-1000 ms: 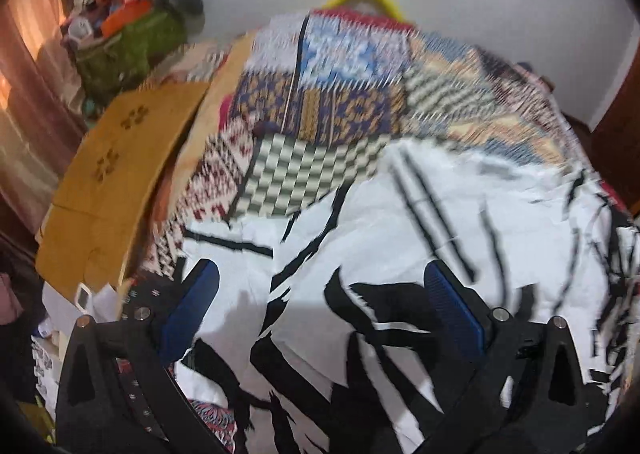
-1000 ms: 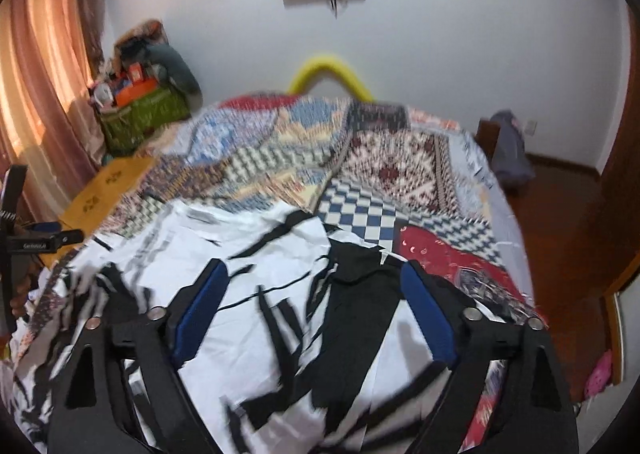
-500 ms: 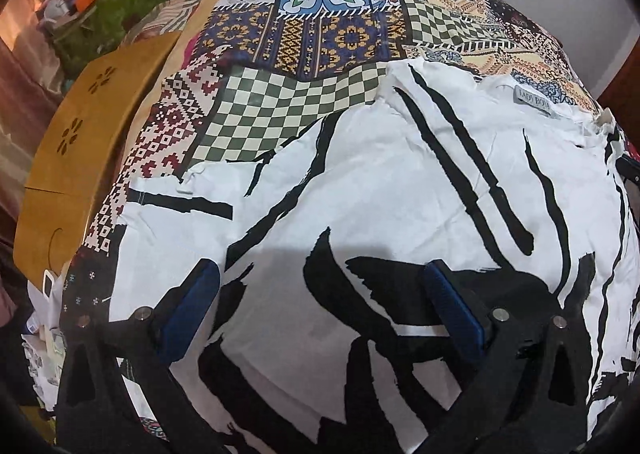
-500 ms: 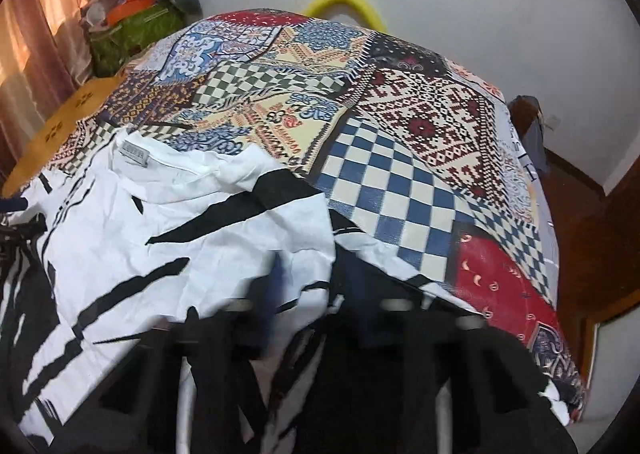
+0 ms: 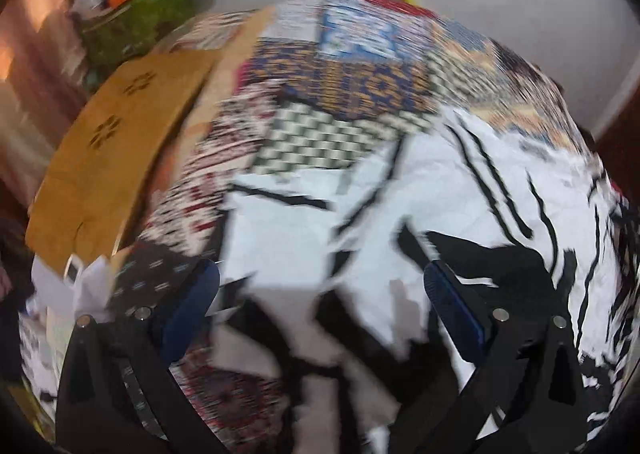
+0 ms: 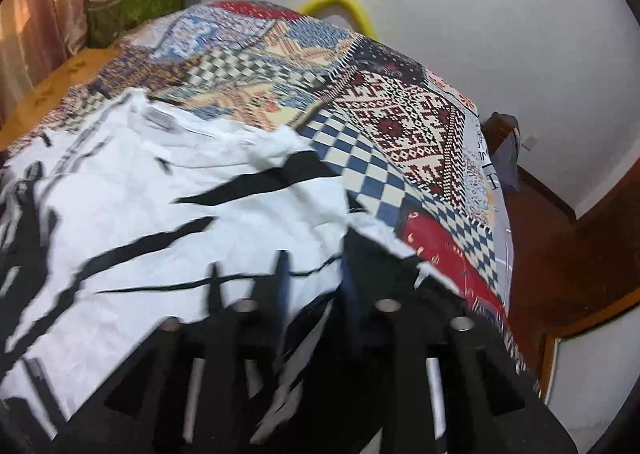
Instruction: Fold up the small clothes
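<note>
A white shirt with black brush-stroke marks [image 5: 400,190] lies spread on a patchwork bedspread [image 5: 360,82]. It also shows in the right wrist view [image 6: 160,194]. My left gripper [image 5: 320,294] is open, its blue pads wide apart just above the shirt's near part; this view is blurred. My right gripper [image 6: 316,290] is shut on the shirt, pinching a fold of its near right edge between the blue pads. The cloth there is bunched and lifted a little.
The patchwork bedspread [image 6: 400,126] covers the bed. A wooden board [image 5: 120,142] lies at the bed's left edge, with a green bag [image 5: 132,22] of clutter beyond. A yellow hoop [image 6: 340,6] stands by the white wall. Wooden floor [image 6: 560,246] lies to the right.
My right gripper has closed on the shirt's right edge and the cloth has bunched. My left gripper stayed open and its view swung up and blurred.
</note>
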